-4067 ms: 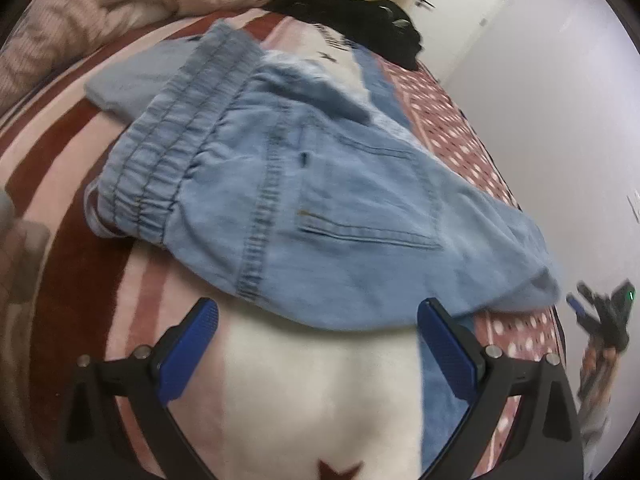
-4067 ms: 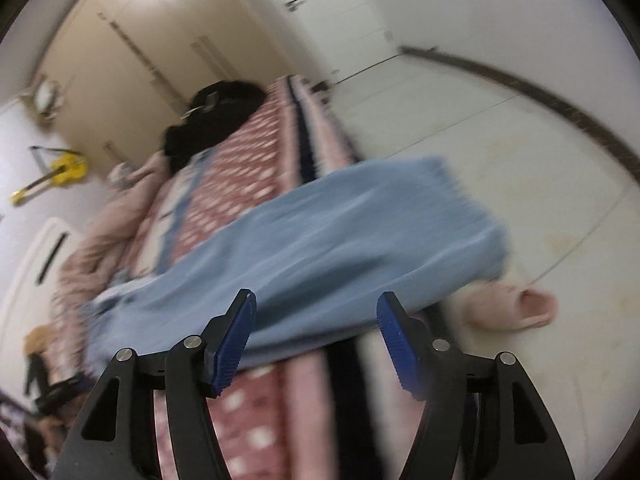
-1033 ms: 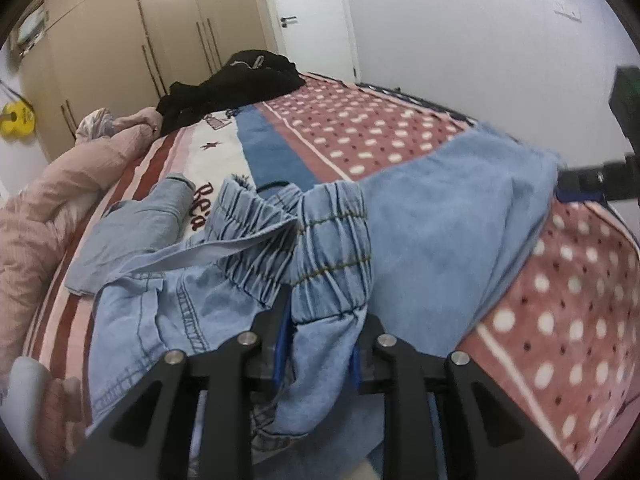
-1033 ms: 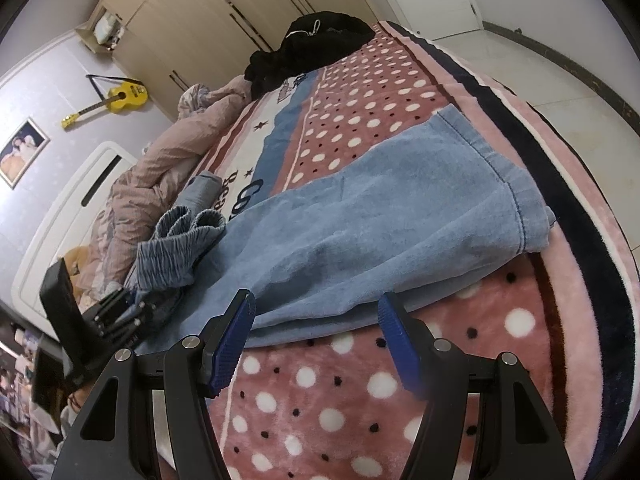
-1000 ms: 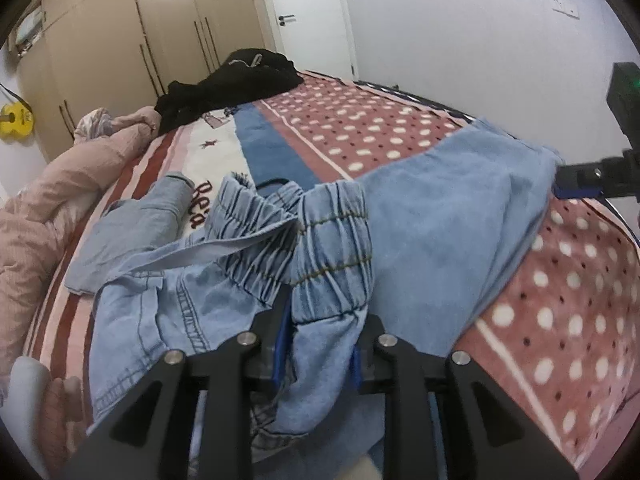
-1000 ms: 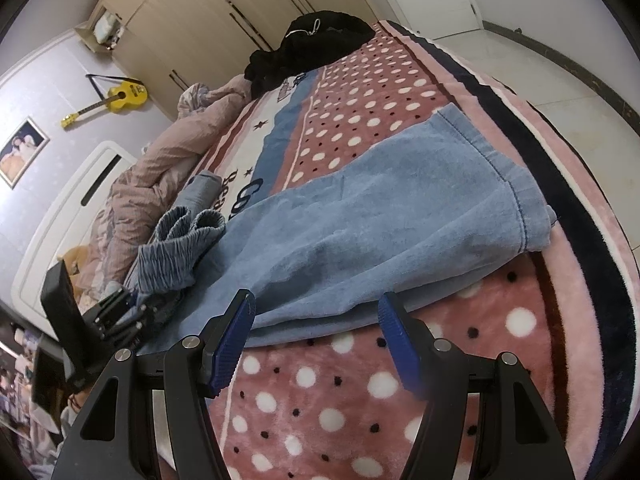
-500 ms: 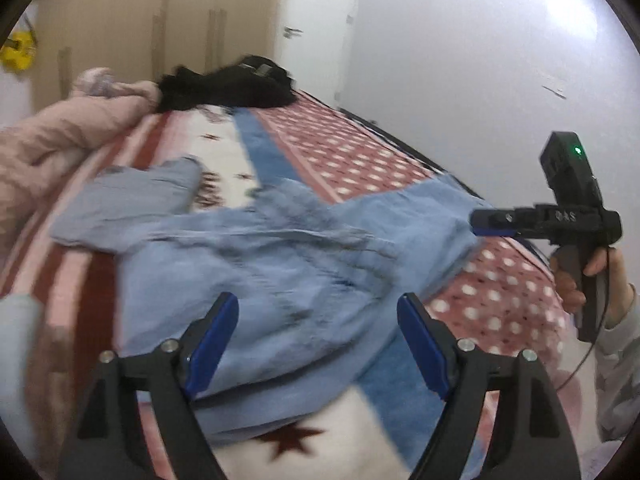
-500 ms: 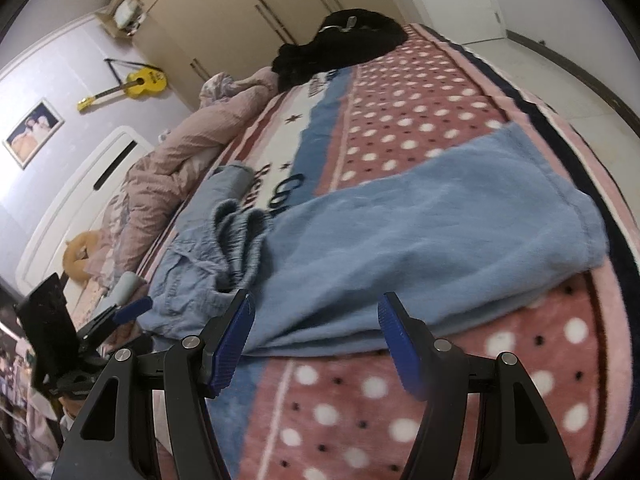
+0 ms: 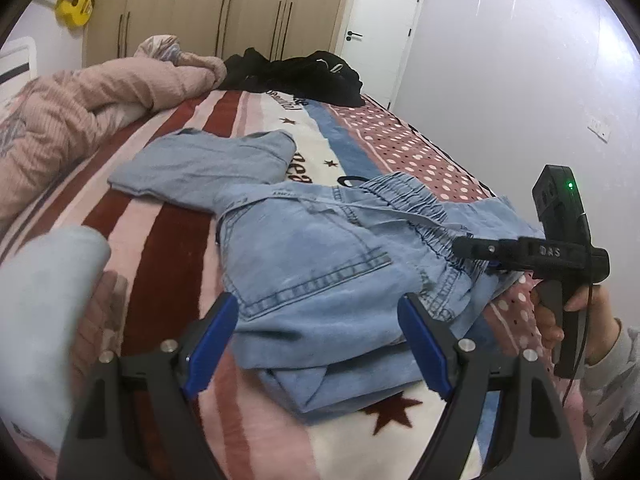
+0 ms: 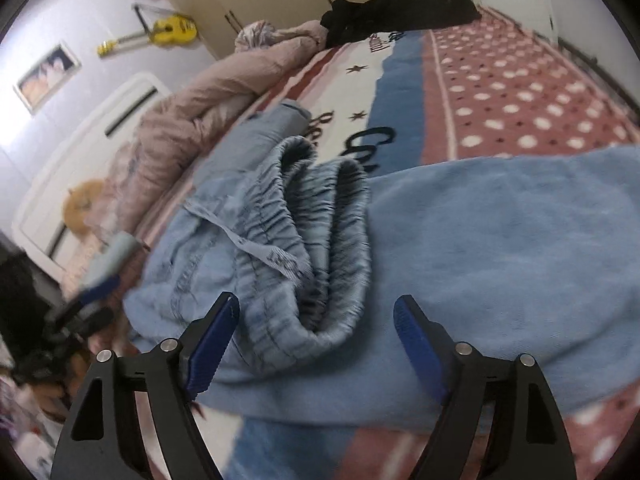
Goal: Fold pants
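Light blue denim pants [image 9: 320, 264] lie folded over on the patterned bed blanket [image 9: 168, 248]. The elastic waistband [image 10: 316, 236] is bunched on top of the leg fabric [image 10: 500, 248]. One leg [image 9: 200, 168] stretches toward the far left. My left gripper [image 9: 316, 340] is open and empty just before the near folded edge of the pants. My right gripper [image 10: 316, 336] is open and empty, with the waistband right in front of its fingers; in the left wrist view it [image 9: 480, 250] reaches in from the right at the waistband.
A pink quilt [image 9: 80, 92] is heaped along the left side of the bed. A black pile of clothes [image 9: 296, 76] lies at the far end. Wardrobes [image 9: 192, 12] and a white door [image 9: 380, 32] stand behind. The bed's right edge meets a white wall [image 9: 520, 80].
My left gripper let go of the waistband, opened and pulled back. The waist half now lies folded over the legs. My right gripper moved in close to the waistband.
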### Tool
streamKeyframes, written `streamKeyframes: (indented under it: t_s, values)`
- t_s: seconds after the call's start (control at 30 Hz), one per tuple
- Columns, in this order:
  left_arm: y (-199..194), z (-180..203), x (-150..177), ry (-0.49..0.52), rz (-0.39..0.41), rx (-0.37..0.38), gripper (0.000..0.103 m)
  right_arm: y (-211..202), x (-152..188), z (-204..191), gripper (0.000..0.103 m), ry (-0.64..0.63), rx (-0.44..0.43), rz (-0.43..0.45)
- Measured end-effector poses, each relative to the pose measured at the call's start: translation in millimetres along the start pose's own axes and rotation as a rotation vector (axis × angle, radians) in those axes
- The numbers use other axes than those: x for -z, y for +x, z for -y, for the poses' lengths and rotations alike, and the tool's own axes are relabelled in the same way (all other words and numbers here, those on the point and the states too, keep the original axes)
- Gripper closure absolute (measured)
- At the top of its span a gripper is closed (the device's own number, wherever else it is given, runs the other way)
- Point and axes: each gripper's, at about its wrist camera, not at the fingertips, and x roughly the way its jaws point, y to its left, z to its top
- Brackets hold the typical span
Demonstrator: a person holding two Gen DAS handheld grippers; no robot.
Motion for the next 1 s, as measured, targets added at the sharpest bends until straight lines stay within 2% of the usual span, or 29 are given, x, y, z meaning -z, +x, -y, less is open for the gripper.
streamKeyframes:
  t_s: [0.07,0.17,0.27,0.5,0.6,0.73,0.8,0.87,1.0]
  values:
    - [0.9,-2.0,1.4,-0.003,-0.002,0.001,0.024,3.3,1.2,0.5,0.070,0.036,-0.028,0.013]
    - [0.7,-2.1,1.6,0.000,-0.001,0.004,0.024,-4.3,7.1,-7.9,0.082,0.023,0.021,0.062]
    - [1.5,-0.7,0.7,0.000,0.000,0.009,0.024,-17.5,15.6,-17.0,0.086,0.013,0.039,0.099]
    - [10.6,13.4,-1.9,0.031,-0.008,-0.001,0.024,-51.3,35.9,-11.5,0.088,0.004,0.061,0.167]
    - [17.2,18.1,-3.2,0.039,-0.016,-0.012,0.024,-59.9,36.2,-2.4,0.088,0.004,0.089,0.199]
    - [31.2,16.9,-2.2,0.036,-0.042,-0.038,0.024,-57.2,30.1,11.8,0.088,0.021,0.110,0.192]
    - [38.7,15.1,-0.4,0.029,-0.062,-0.049,0.024,-47.4,31.3,18.2,0.083,0.021,0.150,0.160]
    - [46.7,13.1,2.8,0.030,-0.083,-0.064,0.024,-43.9,32.8,23.1,0.069,0.024,0.170,0.147]
    - [61.2,11.3,12.1,0.061,-0.130,-0.105,0.022,-60.5,39.3,37.9,0.057,0.072,0.122,0.165]
